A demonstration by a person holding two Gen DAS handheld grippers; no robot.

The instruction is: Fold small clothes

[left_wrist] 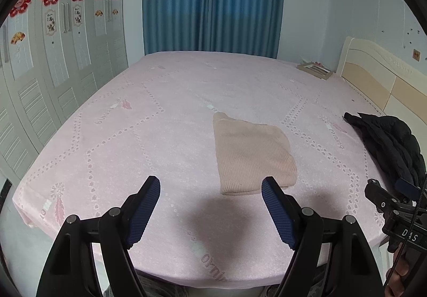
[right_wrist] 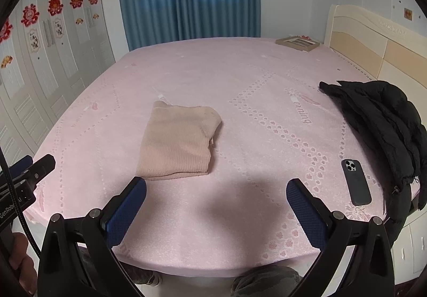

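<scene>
Sweater (left_wrist: 252,154) lies folded into a compact rectangle on the pink bed (left_wrist: 133,137), near its front edge, its layers stacked flat so they hold without my grip. My left gripper (left_wrist: 210,206) and right gripper (right_wrist: 216,210) both hang just short of it, jaws apart and empty. I judge this fold complete. A black jacket (right_wrist: 379,121) and a phone (right_wrist: 356,182) sit aside, clear of the work.

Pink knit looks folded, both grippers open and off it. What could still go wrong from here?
1. The folded pink knit has a loose layer bulging at its right edge; a nudge from the left gripper, whose fingertip is nearest, could undo it.
2. The phone lies near the bed edge beside the right gripper; a sweep may knock it off.
3. The black jacket is bulky and partly overhanging; it may slide.
</scene>
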